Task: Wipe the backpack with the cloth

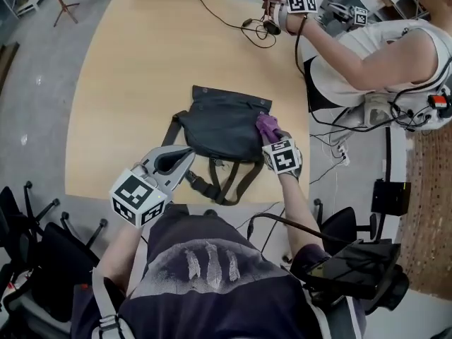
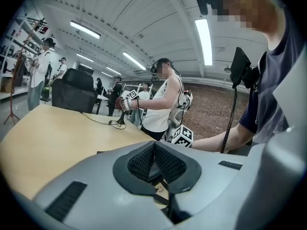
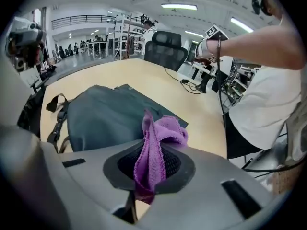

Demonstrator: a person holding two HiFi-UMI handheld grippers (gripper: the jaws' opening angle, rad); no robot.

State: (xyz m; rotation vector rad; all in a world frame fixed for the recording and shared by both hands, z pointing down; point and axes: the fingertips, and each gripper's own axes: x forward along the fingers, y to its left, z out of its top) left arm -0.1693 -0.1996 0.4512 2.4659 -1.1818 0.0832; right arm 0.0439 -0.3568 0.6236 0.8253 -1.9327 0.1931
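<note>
One backpack (image 1: pixel 219 129), one purple cloth (image 1: pixel 267 126)

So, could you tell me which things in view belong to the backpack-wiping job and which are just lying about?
Part of the job: the dark backpack; the purple cloth, clamped in the right gripper at the backpack's right edge; the left gripper, shut on nothing.
Just lying about: the black cable at the far end of the table; the office chairs on the left.

Head view overhead; right gripper view low, sharing the backpack (image 1: pixel 222 129).
</note>
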